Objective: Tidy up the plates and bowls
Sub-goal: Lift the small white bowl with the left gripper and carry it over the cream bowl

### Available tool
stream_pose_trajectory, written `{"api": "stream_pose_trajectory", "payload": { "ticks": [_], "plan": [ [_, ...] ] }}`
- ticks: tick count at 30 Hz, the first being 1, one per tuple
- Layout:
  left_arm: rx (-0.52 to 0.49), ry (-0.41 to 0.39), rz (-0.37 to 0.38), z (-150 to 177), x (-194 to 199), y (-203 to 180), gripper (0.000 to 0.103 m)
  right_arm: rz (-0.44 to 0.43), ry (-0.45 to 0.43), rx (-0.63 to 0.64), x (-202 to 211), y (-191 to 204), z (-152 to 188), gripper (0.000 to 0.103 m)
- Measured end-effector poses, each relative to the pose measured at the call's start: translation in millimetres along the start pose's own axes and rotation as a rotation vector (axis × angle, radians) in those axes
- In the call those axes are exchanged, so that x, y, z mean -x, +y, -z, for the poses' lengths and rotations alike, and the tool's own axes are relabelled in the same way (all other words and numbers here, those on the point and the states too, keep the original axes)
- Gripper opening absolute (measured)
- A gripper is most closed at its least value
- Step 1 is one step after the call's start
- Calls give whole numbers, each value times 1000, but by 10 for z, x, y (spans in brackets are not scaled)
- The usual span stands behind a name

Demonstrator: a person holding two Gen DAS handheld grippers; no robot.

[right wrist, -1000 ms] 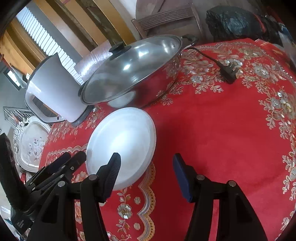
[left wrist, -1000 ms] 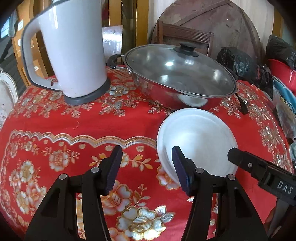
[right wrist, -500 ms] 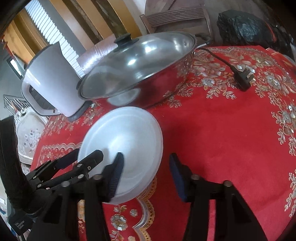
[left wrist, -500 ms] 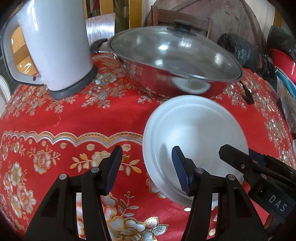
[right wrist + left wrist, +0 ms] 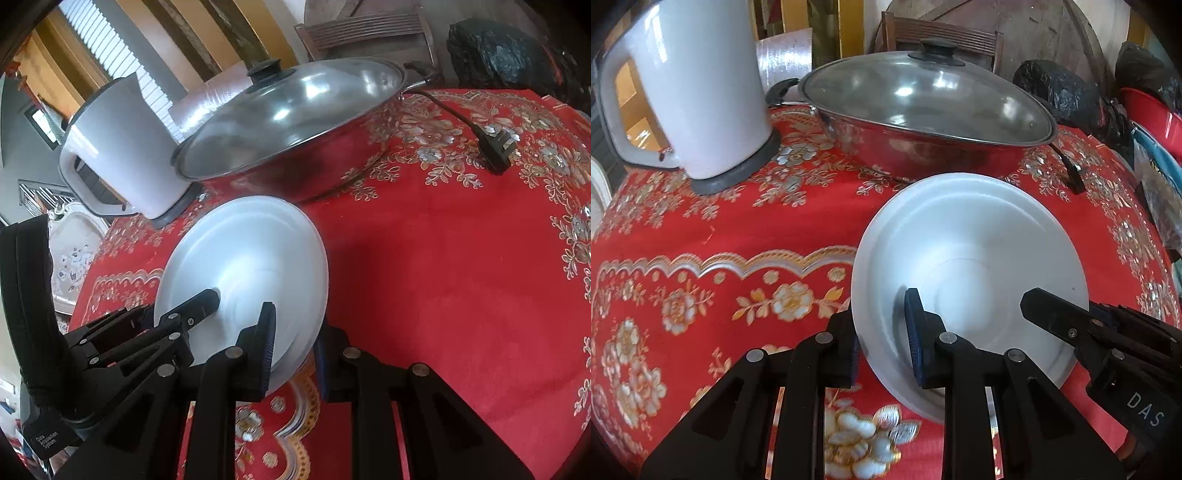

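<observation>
A white plate [image 5: 979, 258] [image 5: 251, 251] sits tilted over the red floral tablecloth [image 5: 720, 229], in front of the wok. My left gripper [image 5: 882, 321] has its jaws closing on the plate's near left rim, one blue pad inside the plate and the other under it. In the right wrist view it [image 5: 181, 310] reaches in from the left. My right gripper [image 5: 295, 332] has its jaws closing on the near right rim, pads pressing on both faces. The left wrist view shows it [image 5: 1063, 314] at the lower right.
A white electric kettle [image 5: 690, 92] stands at the back left. A steel wok with a glass lid [image 5: 923, 107] is right behind the plate; its cord and plug [image 5: 495, 151] lie to the right. Black bags [image 5: 1063, 92] and a red basin [image 5: 1145, 107] lie beyond the table edge.
Both grippers slid up to the plate from either side and their open jaws came together on its rim. The plate now looks tipped, with its near edge raised.
</observation>
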State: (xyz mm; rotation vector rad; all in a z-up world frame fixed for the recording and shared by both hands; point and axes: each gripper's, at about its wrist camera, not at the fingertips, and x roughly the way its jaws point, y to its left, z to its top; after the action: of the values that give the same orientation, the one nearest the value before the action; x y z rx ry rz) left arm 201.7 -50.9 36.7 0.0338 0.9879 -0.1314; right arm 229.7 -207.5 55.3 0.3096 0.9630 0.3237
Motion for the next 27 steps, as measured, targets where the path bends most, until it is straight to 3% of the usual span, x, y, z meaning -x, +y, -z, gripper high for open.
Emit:
{"api": "stream_pose_trajectory", "payload": {
  "ticks": [14,27],
  "plan": [
    [28,-15,-31,473,646,226,21,-64,29,46,313,382,367,18],
    [124,-26,-87,1099,1321,789,21,-134,86,162,442,1074,727,19]
  ]
}}
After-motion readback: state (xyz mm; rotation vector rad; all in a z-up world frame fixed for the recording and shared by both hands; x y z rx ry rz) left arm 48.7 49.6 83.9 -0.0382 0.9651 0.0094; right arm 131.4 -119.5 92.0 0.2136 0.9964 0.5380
